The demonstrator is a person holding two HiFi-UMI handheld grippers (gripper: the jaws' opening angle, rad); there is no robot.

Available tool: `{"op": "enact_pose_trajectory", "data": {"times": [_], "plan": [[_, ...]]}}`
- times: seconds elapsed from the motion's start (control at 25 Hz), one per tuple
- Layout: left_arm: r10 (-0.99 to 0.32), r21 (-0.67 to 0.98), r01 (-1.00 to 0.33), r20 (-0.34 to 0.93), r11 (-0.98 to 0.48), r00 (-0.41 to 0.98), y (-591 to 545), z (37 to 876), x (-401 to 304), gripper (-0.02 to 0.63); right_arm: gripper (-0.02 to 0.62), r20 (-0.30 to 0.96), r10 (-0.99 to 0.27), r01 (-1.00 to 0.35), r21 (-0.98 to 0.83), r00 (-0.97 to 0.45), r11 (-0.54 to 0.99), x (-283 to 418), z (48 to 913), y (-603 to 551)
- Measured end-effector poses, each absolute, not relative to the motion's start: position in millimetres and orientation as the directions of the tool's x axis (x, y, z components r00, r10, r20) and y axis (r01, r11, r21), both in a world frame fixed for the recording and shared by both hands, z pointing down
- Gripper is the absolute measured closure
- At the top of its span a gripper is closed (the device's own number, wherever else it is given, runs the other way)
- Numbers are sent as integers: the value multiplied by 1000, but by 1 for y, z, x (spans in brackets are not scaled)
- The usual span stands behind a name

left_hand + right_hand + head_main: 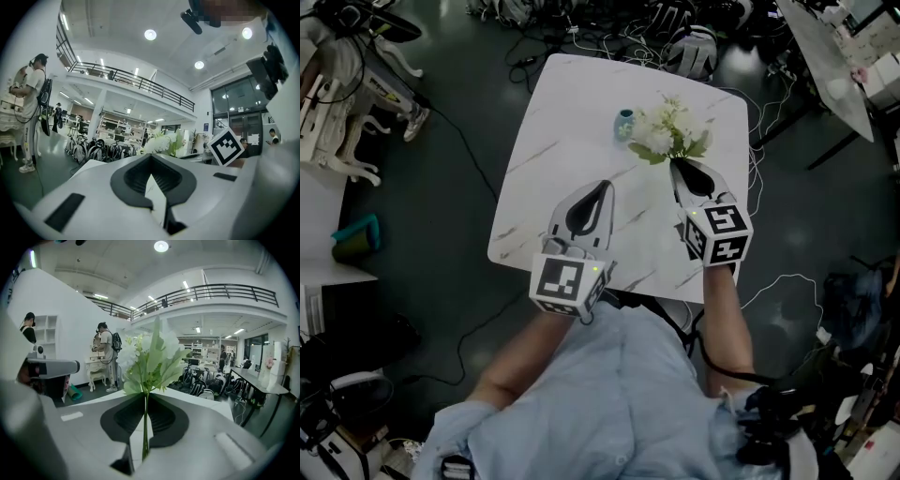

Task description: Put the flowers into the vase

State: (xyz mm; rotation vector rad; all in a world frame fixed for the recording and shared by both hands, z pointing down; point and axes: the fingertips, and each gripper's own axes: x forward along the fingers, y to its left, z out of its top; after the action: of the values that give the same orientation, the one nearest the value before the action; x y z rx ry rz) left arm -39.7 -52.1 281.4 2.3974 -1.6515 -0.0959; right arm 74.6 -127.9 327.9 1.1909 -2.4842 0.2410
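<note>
A bunch of white flowers [664, 134] with green leaves hangs over the far part of the white marble table [553, 159]. My right gripper [675, 167] is shut on its thin green stem [145, 427]. In the right gripper view the blooms [149, 350] stand upright just past the jaw tips. A small teal vase [624, 123] stands on the table just left of the blooms. My left gripper [604, 186] hovers over the table's middle, shut with nothing in it. From the left gripper [150, 157] view the flowers [161, 143] show ahead to the right. The vase is hidden in both gripper views.
The table is small, with its edges close on every side. Cables [609, 37] and bags lie on the dark floor beyond it. White ornate furniture [337, 112] stands at the left, and another table [834, 66] at the top right. People [33, 108] stand in the background.
</note>
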Motion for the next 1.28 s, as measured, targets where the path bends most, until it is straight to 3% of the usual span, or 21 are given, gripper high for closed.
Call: {"op": "enact_pose_trajectory", "data": {"times": [0.6, 1.28], "plan": [[-906, 219, -885, 3, -412, 423, -35, 254, -75, 601, 573, 203, -792, -807, 15, -575, 590, 30, 235, -128], [-936, 221, -917, 39, -333, 349, -76, 260, -78, 601, 574, 59, -753, -756, -44, -655, 654, 20, 196, -189]]}}
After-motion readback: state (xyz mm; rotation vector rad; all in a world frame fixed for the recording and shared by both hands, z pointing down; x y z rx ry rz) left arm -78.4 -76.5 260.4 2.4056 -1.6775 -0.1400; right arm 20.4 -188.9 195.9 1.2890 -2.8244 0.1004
